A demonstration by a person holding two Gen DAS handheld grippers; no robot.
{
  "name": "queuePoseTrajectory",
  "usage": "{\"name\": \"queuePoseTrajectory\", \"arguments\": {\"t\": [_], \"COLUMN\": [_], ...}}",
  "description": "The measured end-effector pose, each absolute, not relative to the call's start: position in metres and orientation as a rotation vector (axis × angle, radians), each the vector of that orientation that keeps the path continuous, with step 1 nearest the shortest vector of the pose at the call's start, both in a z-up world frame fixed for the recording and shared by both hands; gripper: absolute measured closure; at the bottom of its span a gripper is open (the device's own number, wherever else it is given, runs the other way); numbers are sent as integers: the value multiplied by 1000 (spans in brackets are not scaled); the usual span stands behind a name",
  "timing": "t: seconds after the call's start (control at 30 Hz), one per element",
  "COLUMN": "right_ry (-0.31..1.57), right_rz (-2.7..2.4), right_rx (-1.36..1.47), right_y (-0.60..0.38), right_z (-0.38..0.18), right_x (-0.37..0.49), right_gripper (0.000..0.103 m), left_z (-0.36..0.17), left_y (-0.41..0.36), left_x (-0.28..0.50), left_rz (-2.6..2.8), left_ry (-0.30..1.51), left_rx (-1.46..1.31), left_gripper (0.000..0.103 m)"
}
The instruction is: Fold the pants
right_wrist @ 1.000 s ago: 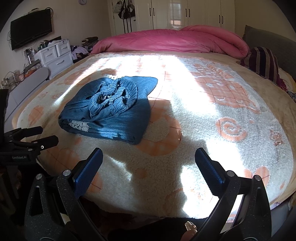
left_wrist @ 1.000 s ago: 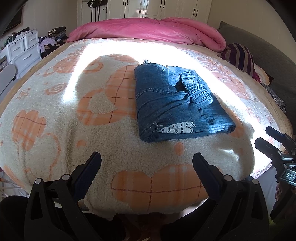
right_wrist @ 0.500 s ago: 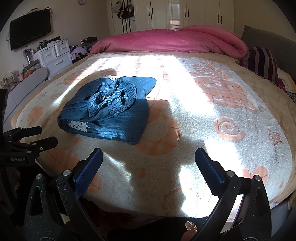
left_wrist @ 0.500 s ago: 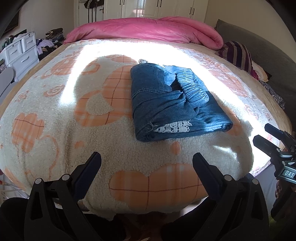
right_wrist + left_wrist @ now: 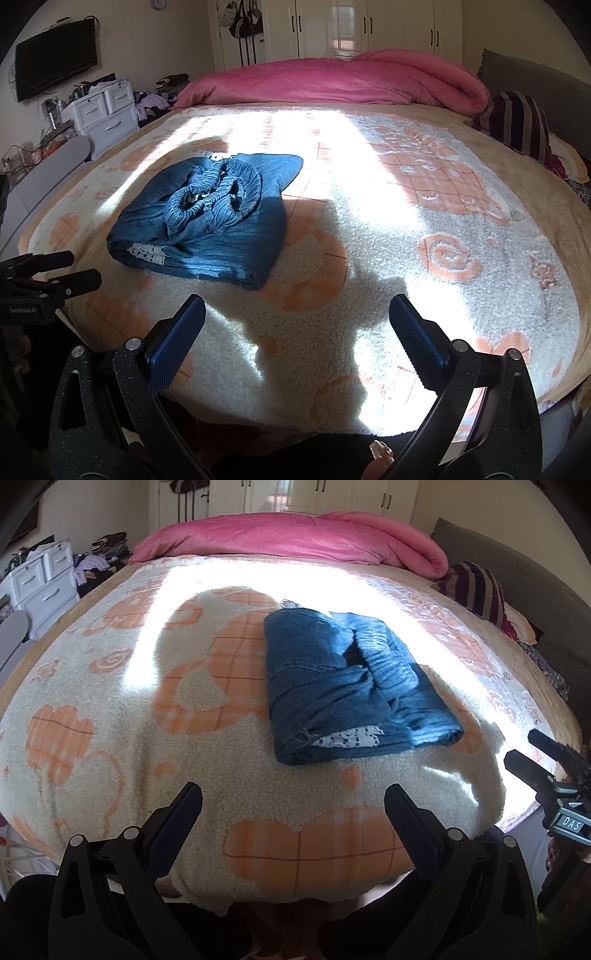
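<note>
The blue denim pants lie folded in a compact bundle on the fleece blanket, with the elastic waistband on top and white lace trim at the near edge. They also show in the right wrist view, left of centre. My left gripper is open and empty, held back over the near edge of the bed. My right gripper is open and empty, to the right of the pants. Each gripper shows at the edge of the other's view: the right one, the left one.
A pink duvet lies rolled along the far side of the bed. A striped pillow sits at the right. A white drawer unit and a wall TV stand at the left. The blanket is sunlit.
Both grippers stay open and empty. The left view has drifted slightly, so the pants sit a little higher and nearer the centre. The pants have not moved on the bed.
</note>
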State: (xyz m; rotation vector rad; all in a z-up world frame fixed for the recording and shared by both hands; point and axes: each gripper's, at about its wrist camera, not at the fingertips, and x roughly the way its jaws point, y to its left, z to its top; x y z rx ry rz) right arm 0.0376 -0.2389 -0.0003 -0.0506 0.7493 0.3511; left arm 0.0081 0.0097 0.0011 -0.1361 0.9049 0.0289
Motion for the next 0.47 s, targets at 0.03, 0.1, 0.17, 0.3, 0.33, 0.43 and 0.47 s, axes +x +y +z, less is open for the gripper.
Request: {"name": "queuePoseTrajectory", "arguments": {"t": [0.03,0.1,0.17,0.3,0.33,0.43,0.47], "right_ry": [751,754,761,764,767,810,836], "right_rz": [344,321,293,163,124,-34,-92], "right_rx": [-47,-43,-32,-2,-2,-4,7], "right_y": [-242,-249,-262,-311,-325,-381,-400], "right_z": [-1,-3,-4,-7,-10,-25,-31], "right_x": [40,47,59,101,114,169,187], "right_gripper": [9,9,9,9,9,9,9], "left_z": [3,8,14,13,11,-2,-7], "left_y": [13,27,45,106,126,178,192], "left_x": [9,13,29,86,105,158,174], "left_rz": [34,57,90,220,263,372,397], "left_ry": [904,897,906,972,987,1012,1008], "left_rx": [-144,-169,-158,-139,-142,-158,-160], "left_gripper": [4,4,4,4,4,4,4]}}
